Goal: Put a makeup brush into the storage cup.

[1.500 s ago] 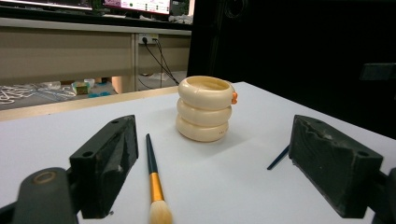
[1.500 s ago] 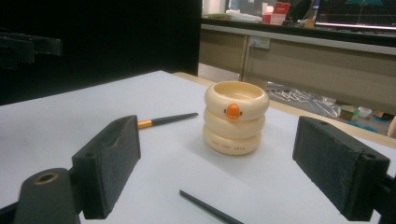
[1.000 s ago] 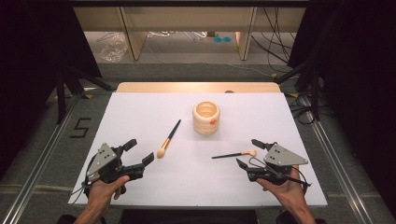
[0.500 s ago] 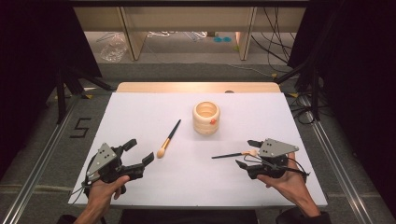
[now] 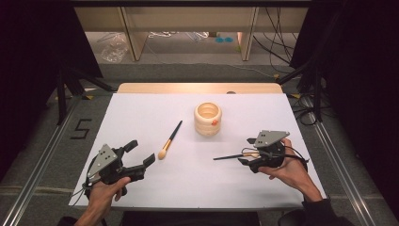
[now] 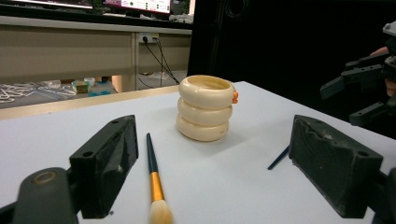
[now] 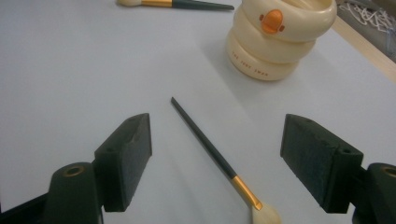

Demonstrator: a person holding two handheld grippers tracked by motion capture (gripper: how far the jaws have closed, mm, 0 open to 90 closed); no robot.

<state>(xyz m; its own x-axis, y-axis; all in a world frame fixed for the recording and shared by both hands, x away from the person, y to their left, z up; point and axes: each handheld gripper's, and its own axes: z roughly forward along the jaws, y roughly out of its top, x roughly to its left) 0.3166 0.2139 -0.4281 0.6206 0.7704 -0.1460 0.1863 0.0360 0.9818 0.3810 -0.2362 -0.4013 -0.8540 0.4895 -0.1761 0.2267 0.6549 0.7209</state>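
A cream ribbed cup with an orange spot stands mid-table on the white sheet. A dark-handled brush lies left of it, bristles toward me. My left gripper rests open near the front left, and its own view has that brush lying beside the left jaw, with the cup beyond. A second brush lies flat at the right. My right gripper stands open over its bristle end. In the right gripper view this brush runs between the wide jaws, untouched.
A wooden board edge borders the sheet's far side. Dark stands and cables flank the table at the right. The floor at the left carries a "5" mark. The right gripper appears at the far right of the left gripper view.
My right gripper has moved away from me and slightly left, so its jaws now straddle the bristle end of the right brush. The left gripper and both brushes have stayed put.
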